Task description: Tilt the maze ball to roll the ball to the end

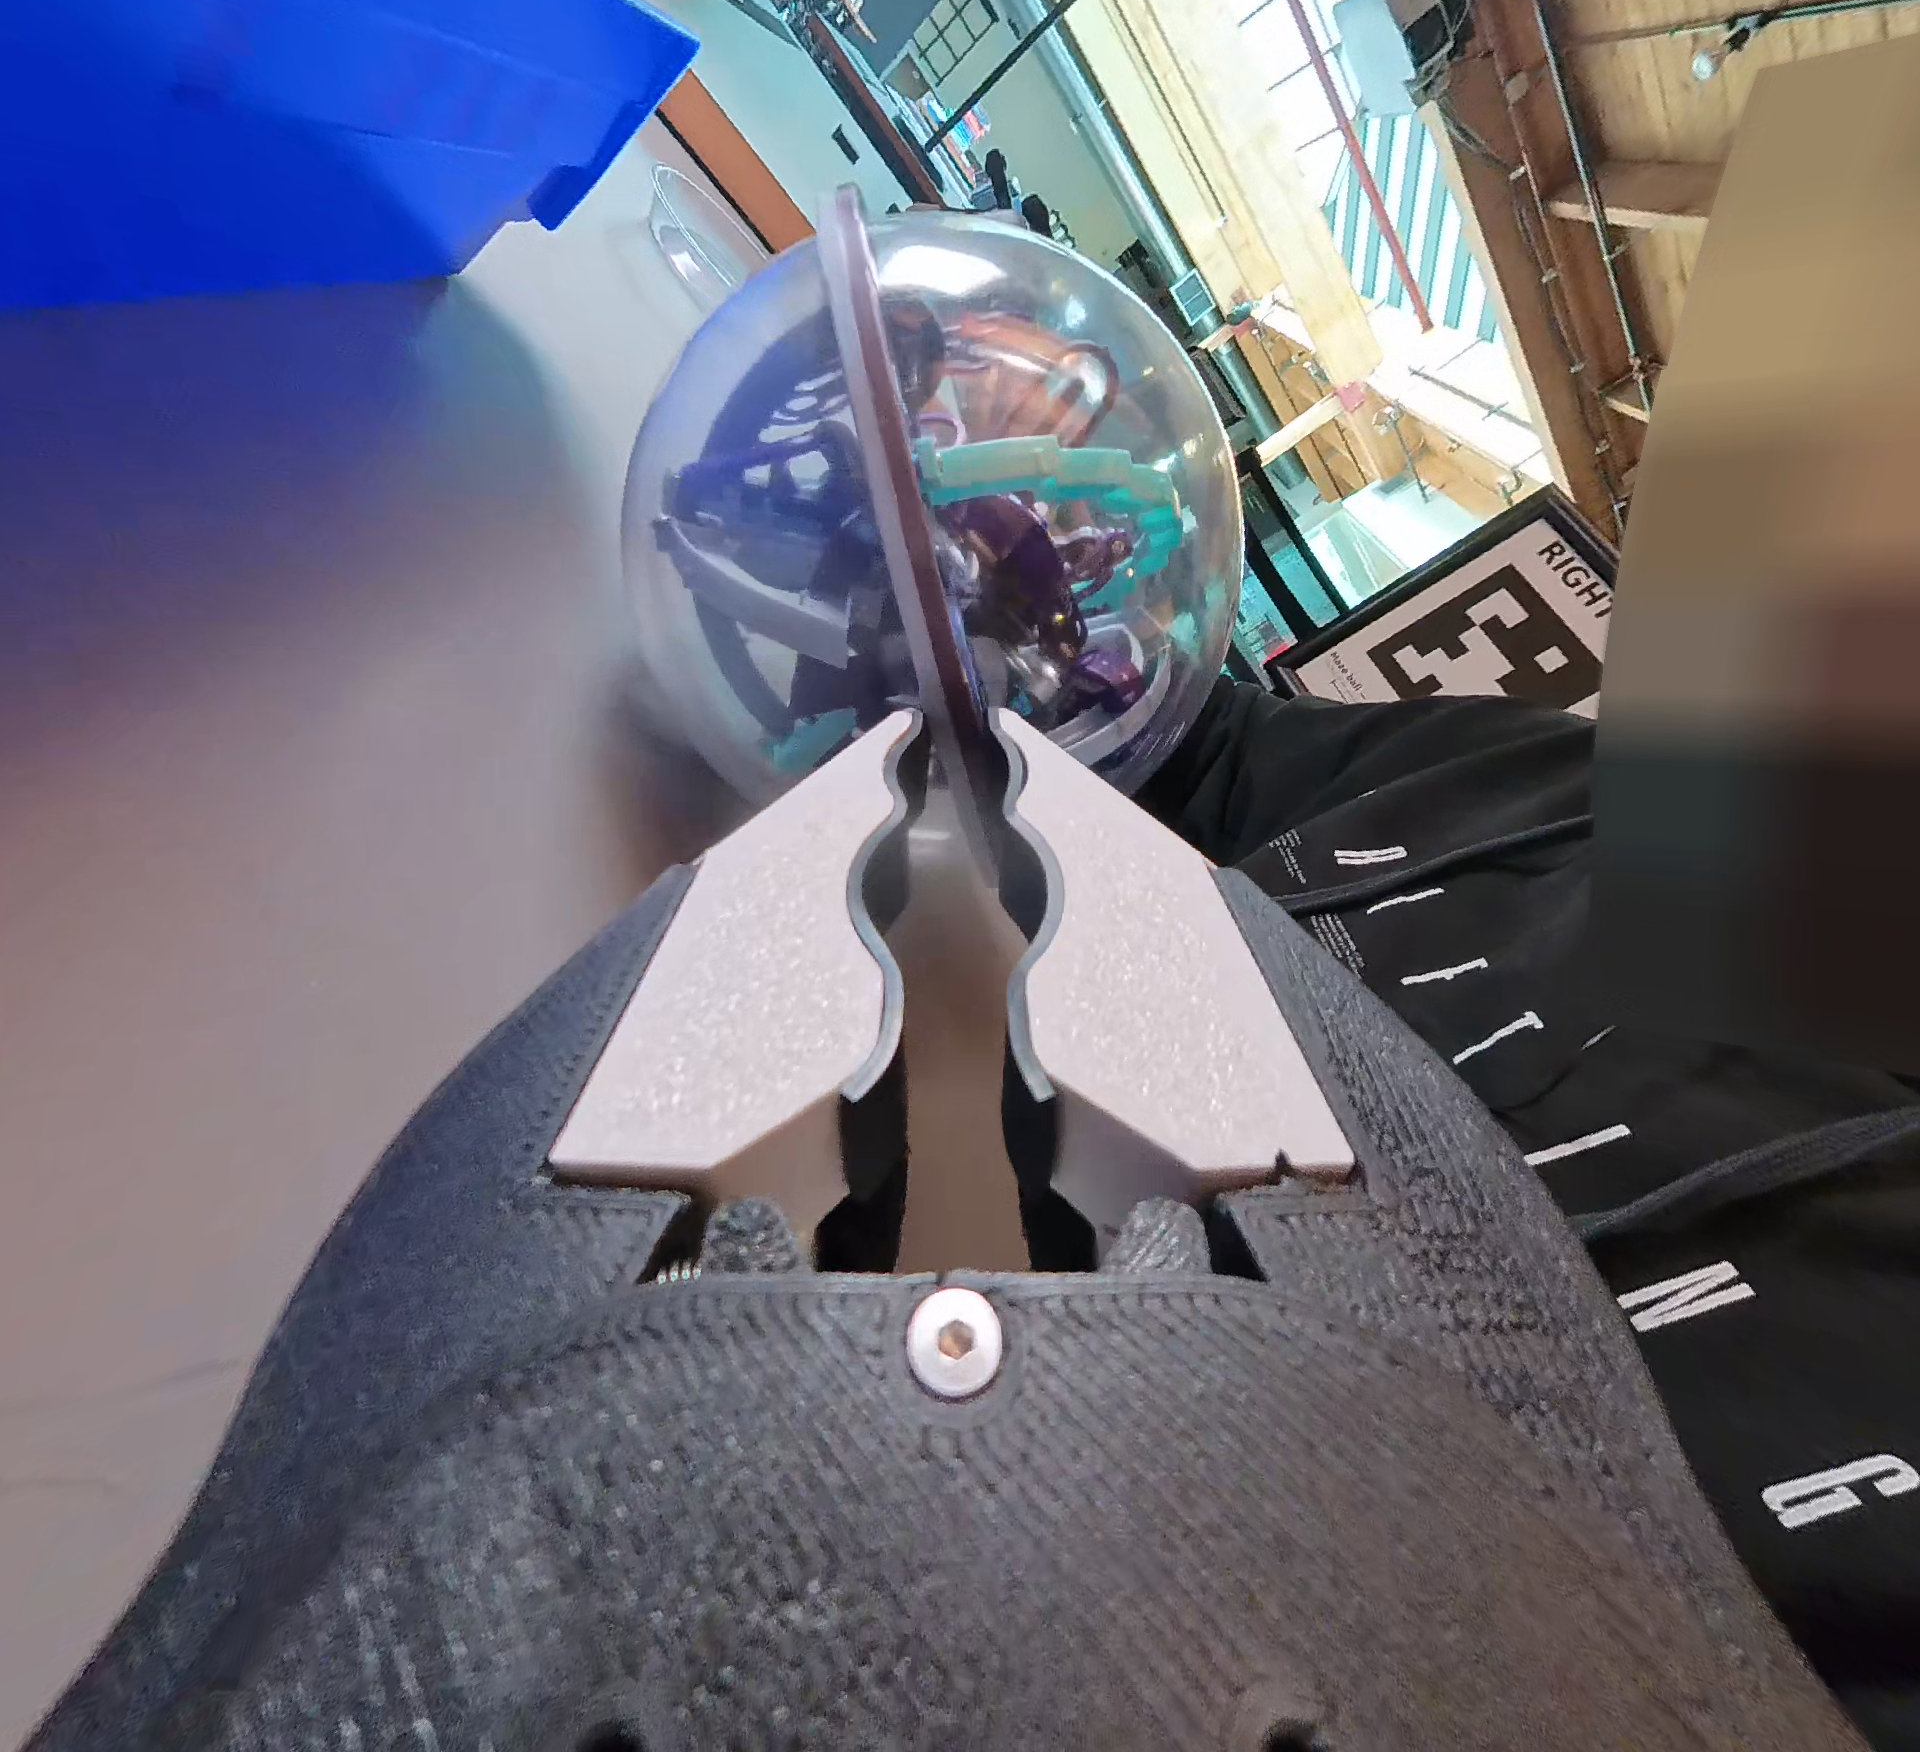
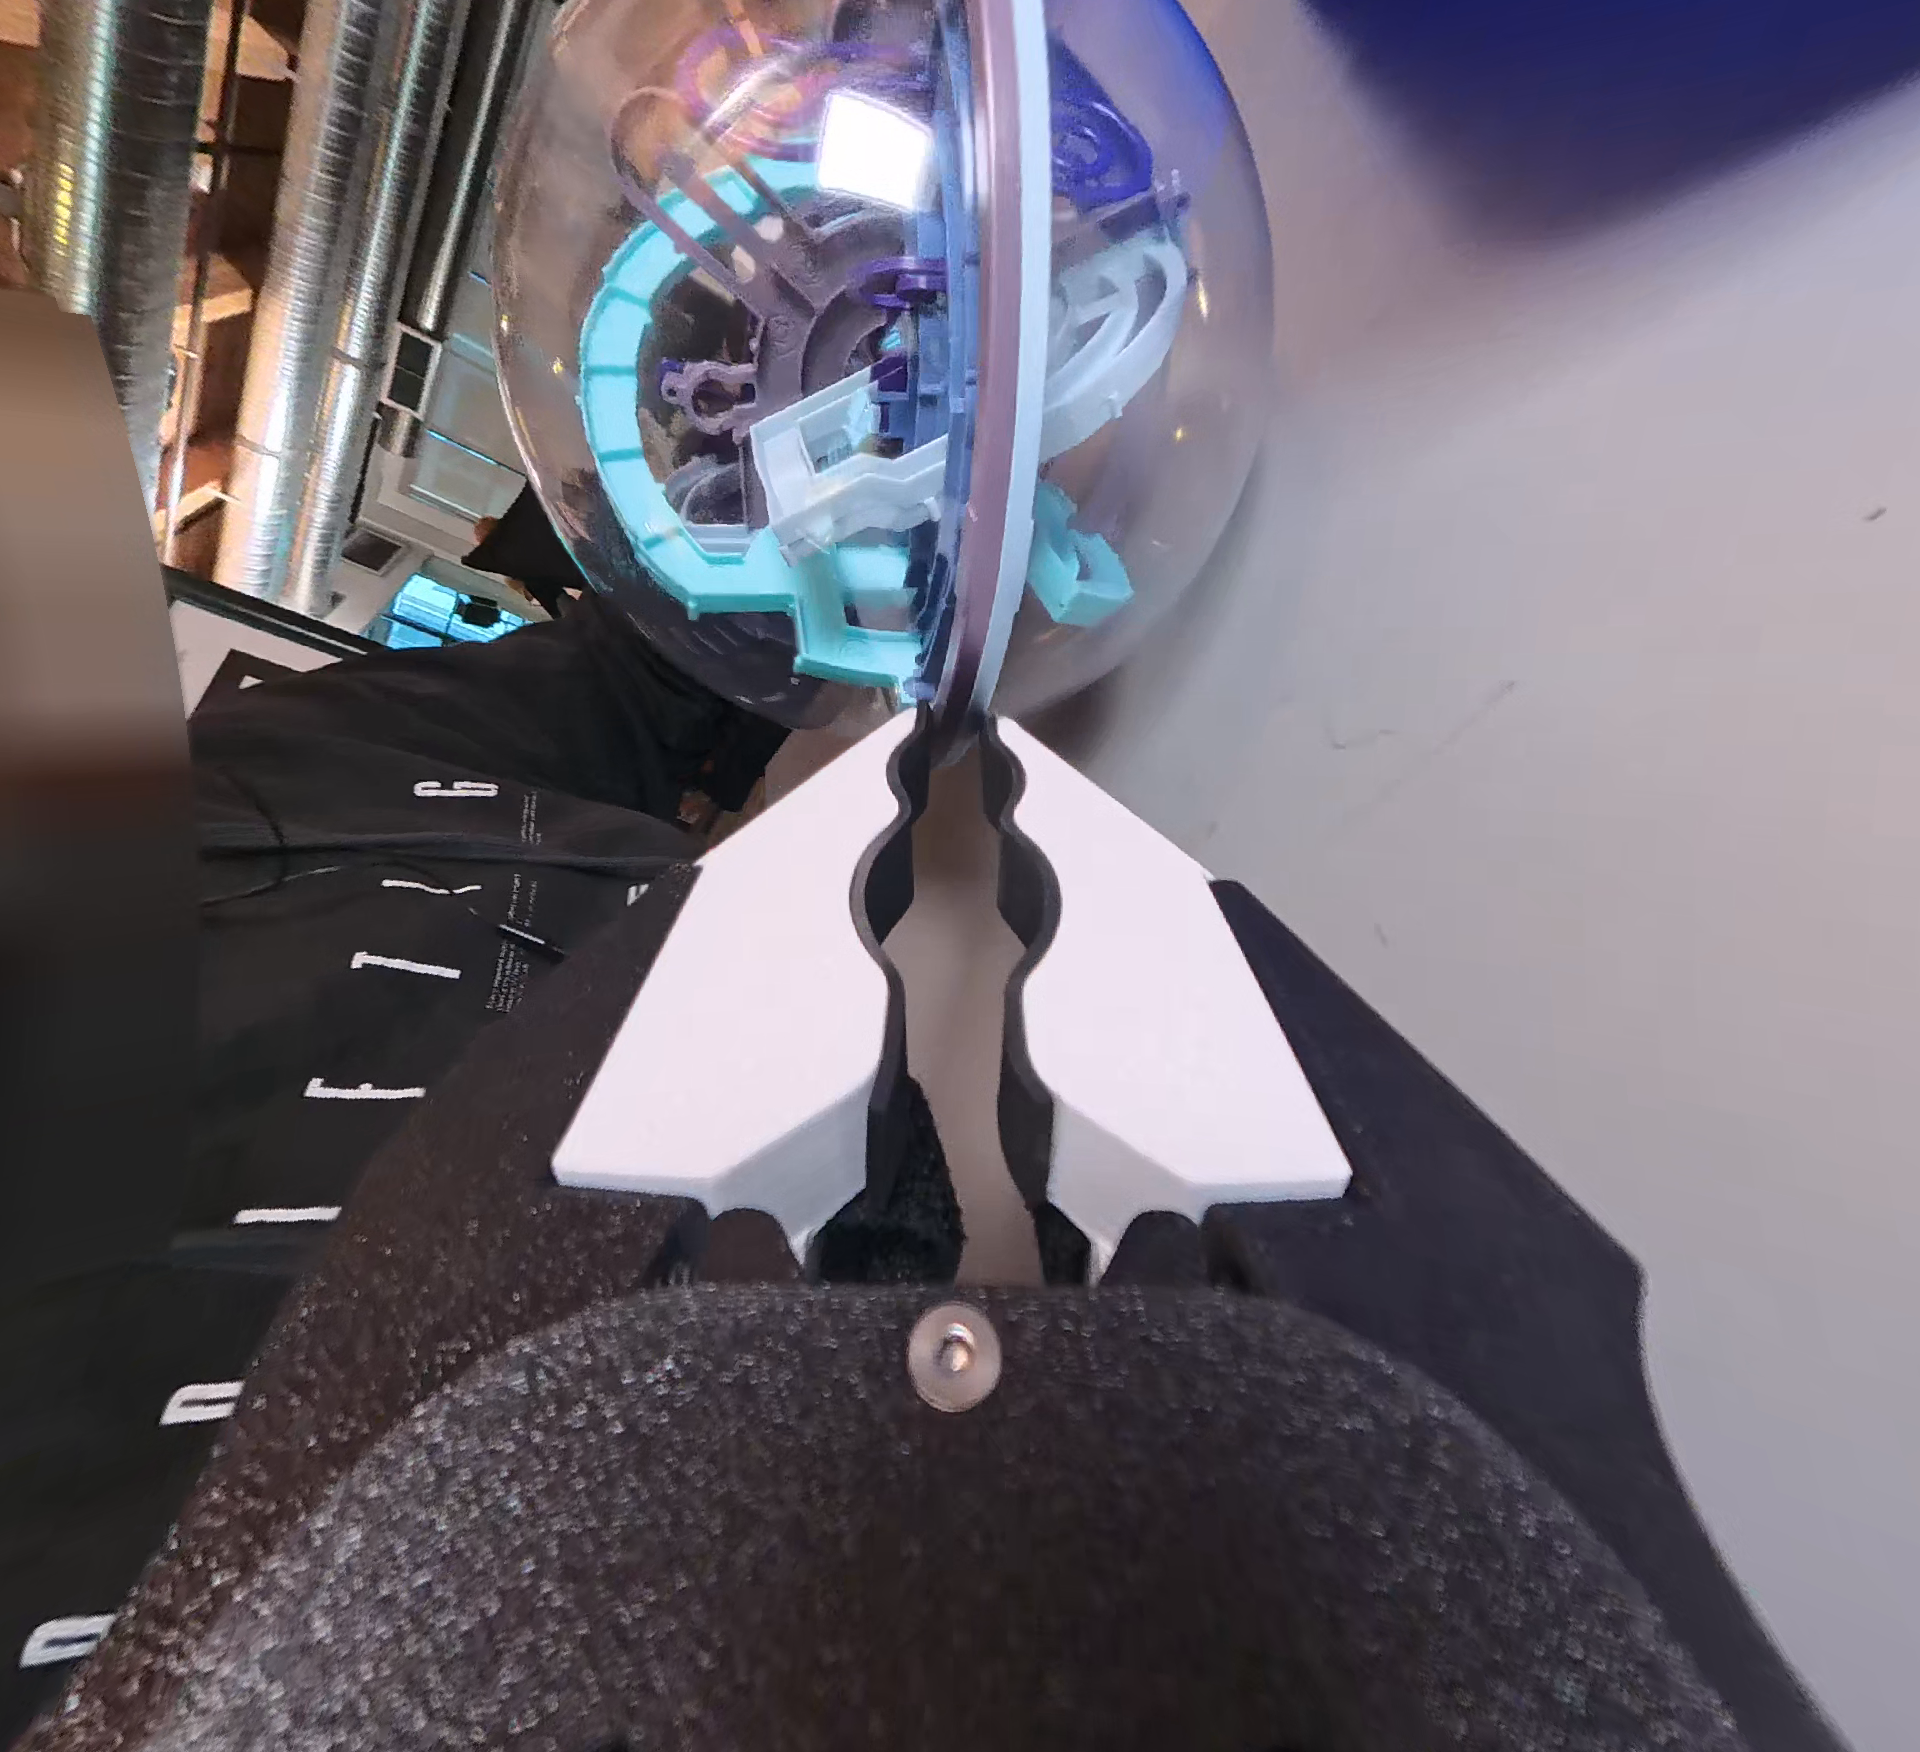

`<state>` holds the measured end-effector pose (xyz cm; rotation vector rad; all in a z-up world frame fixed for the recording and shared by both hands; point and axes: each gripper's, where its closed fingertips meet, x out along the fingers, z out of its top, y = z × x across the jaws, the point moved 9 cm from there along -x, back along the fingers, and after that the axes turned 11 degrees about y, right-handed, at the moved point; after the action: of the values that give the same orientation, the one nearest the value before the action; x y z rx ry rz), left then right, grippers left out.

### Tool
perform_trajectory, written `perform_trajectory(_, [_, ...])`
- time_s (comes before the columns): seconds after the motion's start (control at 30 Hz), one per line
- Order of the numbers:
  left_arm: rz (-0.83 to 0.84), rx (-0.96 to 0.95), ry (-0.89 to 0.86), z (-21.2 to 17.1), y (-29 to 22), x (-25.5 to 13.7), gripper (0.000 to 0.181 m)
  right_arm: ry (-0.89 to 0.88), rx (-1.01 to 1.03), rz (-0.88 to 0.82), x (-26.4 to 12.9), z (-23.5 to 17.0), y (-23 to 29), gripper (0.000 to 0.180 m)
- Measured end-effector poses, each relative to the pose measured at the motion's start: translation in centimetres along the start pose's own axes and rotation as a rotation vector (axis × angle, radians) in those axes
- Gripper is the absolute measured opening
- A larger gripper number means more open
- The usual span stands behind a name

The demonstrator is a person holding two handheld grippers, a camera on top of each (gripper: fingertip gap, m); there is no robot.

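Left wrist view: looks forward along the left hand-held gripper point(image 1: 951, 726), rolled sideways, close to the maze ball point(image 1: 935, 497).
Right wrist view: same along the right hand-held gripper point(image 2: 951, 720), closer.
Shared: maze ball, tabletop point(image 2: 1558, 663), blue bin point(image 1: 260, 61).

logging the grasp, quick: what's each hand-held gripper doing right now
Left hand-held gripper: shut on the maze ball, pinching its rim.
Right hand-held gripper: shut on the maze ball, pinching its rim.

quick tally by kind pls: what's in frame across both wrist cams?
Maze ball: 1
Tools, left tool and right tool, each clamped on the ball's rim: 2
Blue bin: 1
Framed marker sign: 1
Total: 5
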<state>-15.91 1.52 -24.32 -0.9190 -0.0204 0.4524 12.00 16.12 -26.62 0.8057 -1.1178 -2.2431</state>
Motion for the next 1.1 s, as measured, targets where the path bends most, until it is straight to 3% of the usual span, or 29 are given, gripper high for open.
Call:
perform_trajectory(0.17, [0.008, -0.029, -0.004, 0.0, -0.1, -0.1, 0.008, -0.011, -0.087, -0.024, -0.2, 0.2, 0.6, 0.025])
perform_trajectory(0.33, [-0.017, -0.085, 0.002, 0.2, -0.3, -0.3, 0.007, -0.063, -0.167, -0.085, -1.2, 1.3, 0.3, 0.027])
perform_trajectory(0.57, [-0.031, -0.148, -0.060, 0.8, -0.6, -0.7, 0.007, -0.066, -0.107, 0.008, -0.9, 2.1, -0.4, 0.007])
perform_trajectory(1.1, [-0.001, -0.129, -0.122, 3.8, -0.2, -0.5, 0.007, -0.024, -0.029, -0.034, 0.0, 1.6, -1.0, 0.006])
